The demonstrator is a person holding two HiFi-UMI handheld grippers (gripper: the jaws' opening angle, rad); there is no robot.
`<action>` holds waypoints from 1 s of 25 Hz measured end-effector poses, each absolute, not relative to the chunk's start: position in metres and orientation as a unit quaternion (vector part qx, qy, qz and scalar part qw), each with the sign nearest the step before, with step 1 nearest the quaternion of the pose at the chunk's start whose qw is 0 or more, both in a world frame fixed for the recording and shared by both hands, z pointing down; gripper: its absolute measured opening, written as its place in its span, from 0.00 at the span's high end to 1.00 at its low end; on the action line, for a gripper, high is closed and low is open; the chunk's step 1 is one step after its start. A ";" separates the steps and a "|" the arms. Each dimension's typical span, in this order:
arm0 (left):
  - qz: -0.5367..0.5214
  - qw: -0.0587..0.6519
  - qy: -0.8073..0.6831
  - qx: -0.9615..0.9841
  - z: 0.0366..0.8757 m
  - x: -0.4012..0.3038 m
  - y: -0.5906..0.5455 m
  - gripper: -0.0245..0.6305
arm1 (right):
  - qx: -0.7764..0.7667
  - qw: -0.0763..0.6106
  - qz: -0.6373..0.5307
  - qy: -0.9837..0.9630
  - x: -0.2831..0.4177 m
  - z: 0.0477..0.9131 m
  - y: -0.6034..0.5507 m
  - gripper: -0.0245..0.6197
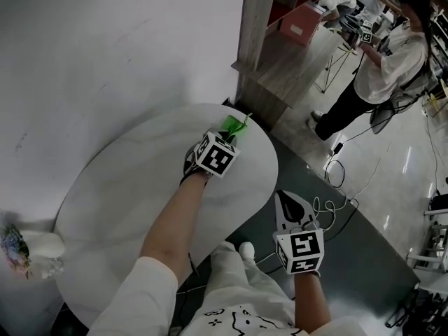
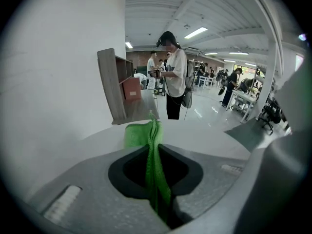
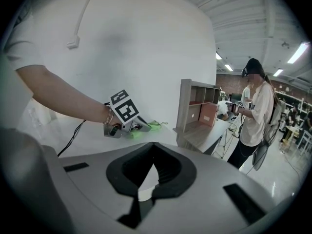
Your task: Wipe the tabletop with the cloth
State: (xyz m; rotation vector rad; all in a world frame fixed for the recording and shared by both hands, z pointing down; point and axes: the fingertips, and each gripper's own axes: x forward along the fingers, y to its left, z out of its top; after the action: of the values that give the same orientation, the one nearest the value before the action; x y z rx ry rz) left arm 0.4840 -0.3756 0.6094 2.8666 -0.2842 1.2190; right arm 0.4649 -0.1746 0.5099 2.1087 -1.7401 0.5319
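The left gripper [image 1: 226, 136] is held over the far edge of the round white table [image 1: 119, 194], on the side that is nearest to the wooden shelf unit [image 1: 269, 44]. Its jaws are closed on the green cloth [image 1: 235, 124]. In the left gripper view the cloth [image 2: 142, 133] is a folded band that runs upright through the narrow gap between the jaws, and its free part lies forward on the tabletop [image 2: 204, 138], just in front of the left gripper [image 2: 155, 162]. The right gripper [image 1: 288, 200] is not over the table. It hangs beyond the right edge of the table, above the dark grey floor, near the person's lap. In the right gripper view the jaws of the right gripper [image 3: 147, 173] are brought together at their tips and nothing is between them. This view also looks across to the left gripper [image 3: 130, 126] with the cloth [image 3: 148, 126] at the table edge. A pale vase with flowers [image 1: 26, 249] is at the left edge of the table, but it is not clear whether it stands on the top. A pink box [image 1: 302, 21] stands in the shelf unit. Further off, another person [image 1: 386, 61] stands on the shiny floor, and thin cables [image 1: 337, 165] lie near that person's feet.
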 end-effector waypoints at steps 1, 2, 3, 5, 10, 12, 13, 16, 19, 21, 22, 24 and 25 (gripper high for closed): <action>0.390 0.008 -0.080 0.917 0.609 0.488 -0.369 0.89 | 0.746 0.176 0.187 -0.614 0.466 0.509 -0.172 0.96; 0.390 0.008 -0.068 0.918 0.610 0.492 -0.361 0.89 | 0.747 0.174 0.187 -0.613 0.468 0.508 -0.169 0.96; 0.391 0.006 -0.056 0.919 0.610 0.496 -0.352 0.89 | 0.748 0.172 0.186 -0.613 0.469 0.508 -0.167 0.96; 0.392 0.000 -0.040 0.919 0.611 0.503 -0.335 0.89 | 0.750 0.167 0.186 -0.612 0.472 0.507 -0.161 0.96; 0.392 -0.006 0.003 0.920 0.611 0.517 -0.287 0.89 | 0.757 0.151 0.190 -0.606 0.477 0.505 -0.145 0.96; 0.391 -0.011 0.014 0.920 0.612 0.521 -0.269 0.89 | 0.759 0.144 0.189 -0.606 0.478 0.502 -0.140 0.96; 0.391 -0.013 0.018 0.920 0.612 0.523 -0.259 0.89 | 0.760 0.140 0.188 -0.606 0.478 0.501 -0.137 0.96; 0.393 -0.013 0.030 0.919 0.614 0.528 -0.235 0.89 | 0.763 0.130 0.185 -0.606 0.481 0.497 -0.128 0.96; 0.394 -0.008 0.037 0.918 0.615 0.528 -0.216 0.89 | 0.767 0.118 0.185 -0.603 0.485 0.489 -0.119 0.96; 0.393 -0.006 0.038 0.919 0.615 0.526 -0.204 0.89 | 0.772 0.107 0.184 -0.599 0.488 0.479 -0.113 0.96; 0.392 -0.005 0.039 0.919 0.615 0.525 -0.197 0.89 | 0.775 0.101 0.182 -0.597 0.490 0.473 -0.110 0.96; 0.392 -0.002 0.041 0.919 0.615 0.520 -0.183 0.89 | 0.778 0.094 0.173 -0.596 0.494 0.460 -0.105 0.96; 0.392 0.000 0.041 0.919 0.615 0.518 -0.176 0.89 | 0.780 0.093 0.167 -0.596 0.496 0.453 -0.103 0.96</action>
State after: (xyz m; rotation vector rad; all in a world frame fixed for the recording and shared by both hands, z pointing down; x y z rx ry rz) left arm 0.5175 -0.1765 0.6155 2.8876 0.1287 1.2317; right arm 0.4961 -0.1029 0.4532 2.3157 -1.7686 0.4955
